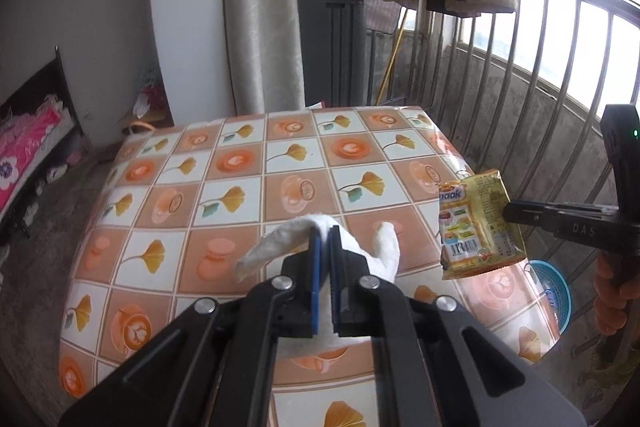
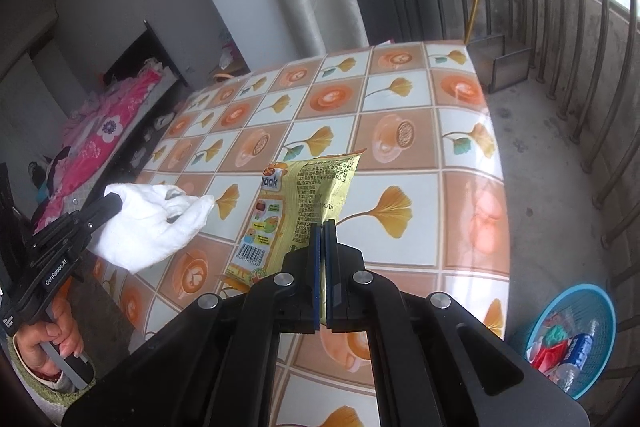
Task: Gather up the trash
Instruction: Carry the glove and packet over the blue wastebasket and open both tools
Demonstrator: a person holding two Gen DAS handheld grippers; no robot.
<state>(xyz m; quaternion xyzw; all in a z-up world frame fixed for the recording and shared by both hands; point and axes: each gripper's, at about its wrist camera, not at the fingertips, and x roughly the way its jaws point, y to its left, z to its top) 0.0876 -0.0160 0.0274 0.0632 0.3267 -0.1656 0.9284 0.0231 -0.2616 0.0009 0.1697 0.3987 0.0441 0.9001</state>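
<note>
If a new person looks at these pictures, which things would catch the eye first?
Two pieces of trash held above the patterned table: the left gripper is shut on a crumpled white tissue, the right gripper on a yellow snack wrapper. On the floor to the right stands a blue basket with trash inside.
</note>
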